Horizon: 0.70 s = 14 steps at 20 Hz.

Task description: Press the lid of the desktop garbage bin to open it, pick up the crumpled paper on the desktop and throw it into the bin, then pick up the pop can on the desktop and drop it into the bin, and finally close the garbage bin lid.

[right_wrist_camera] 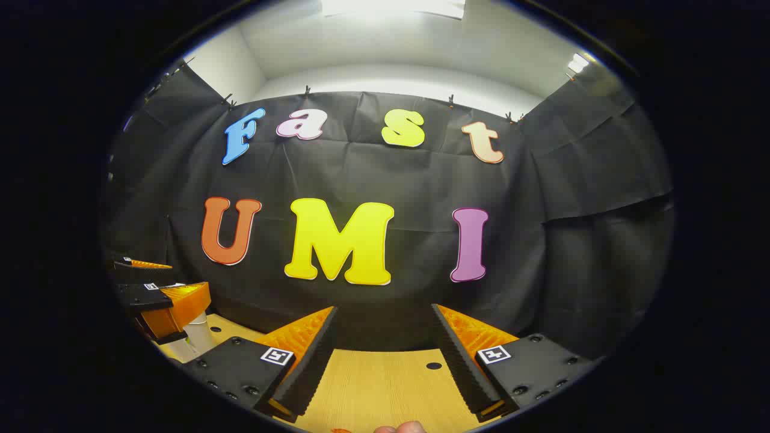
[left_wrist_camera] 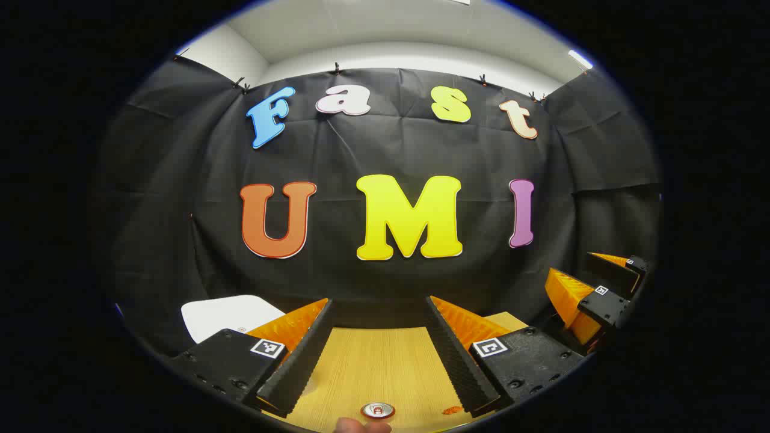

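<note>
While both grippers gape (fingers wide), pop can (left_wrist_camera: pixel 378 411) stands on desktop (left_wrist_camera: pixel 373 367).

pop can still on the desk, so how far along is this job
Nothing looks done. The pop can stands on the wooden desk, ungripped, below the open left gripper. The white bin lid looks flat, apparently shut. The right gripper is open, holding nothing. Pressing the lid, binning paper and can, and closing remain.

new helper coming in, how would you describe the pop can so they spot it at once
Start at the wooden desktop in front of the black cloth wall. In the left gripper view the pop can stands upright at the near edge, between the open fingers. Its round silver top with a red rim sets it apart.
</note>
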Available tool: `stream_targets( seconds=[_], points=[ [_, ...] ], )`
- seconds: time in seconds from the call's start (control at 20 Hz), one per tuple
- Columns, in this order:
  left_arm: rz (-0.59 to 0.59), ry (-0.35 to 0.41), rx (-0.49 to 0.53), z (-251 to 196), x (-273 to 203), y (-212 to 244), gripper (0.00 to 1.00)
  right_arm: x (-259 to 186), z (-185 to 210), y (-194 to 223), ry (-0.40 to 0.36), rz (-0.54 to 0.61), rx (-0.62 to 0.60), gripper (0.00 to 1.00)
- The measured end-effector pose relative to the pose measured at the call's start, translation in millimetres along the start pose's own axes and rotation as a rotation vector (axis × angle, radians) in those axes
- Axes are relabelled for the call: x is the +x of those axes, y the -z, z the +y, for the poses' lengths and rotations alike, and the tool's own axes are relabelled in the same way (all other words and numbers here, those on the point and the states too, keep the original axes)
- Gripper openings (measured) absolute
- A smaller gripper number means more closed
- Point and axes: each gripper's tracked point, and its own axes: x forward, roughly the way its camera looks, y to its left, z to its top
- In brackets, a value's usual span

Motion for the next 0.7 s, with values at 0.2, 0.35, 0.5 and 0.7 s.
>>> stream_targets(
  seconds=[0.2,0.35,0.5,0.7],
  points=[
    [-0.006,-0.01,0.0,0.6,-0.1,0.5,0.97,1.3,-0.3,0.3,-0.009,0.0,-0.011,0.95],
    [-0.012,-0.007,0.001,-2.8,2.9,-1.9,0.97,1.4,-1.8,0.6,-0.006,0.003,-0.004,0.94],
    [-0.01,-0.004,-0.005,-5.3,7.7,0.7,0.97,6.1,-3.9,4.9,0.0,0.015,0.005,0.94],
    [-0.001,-0.003,-0.024,-8.5,14.5,1.9,0.97,10.8,-6.7,5.1,0.011,0.019,0.015,0.95]
  ],
)
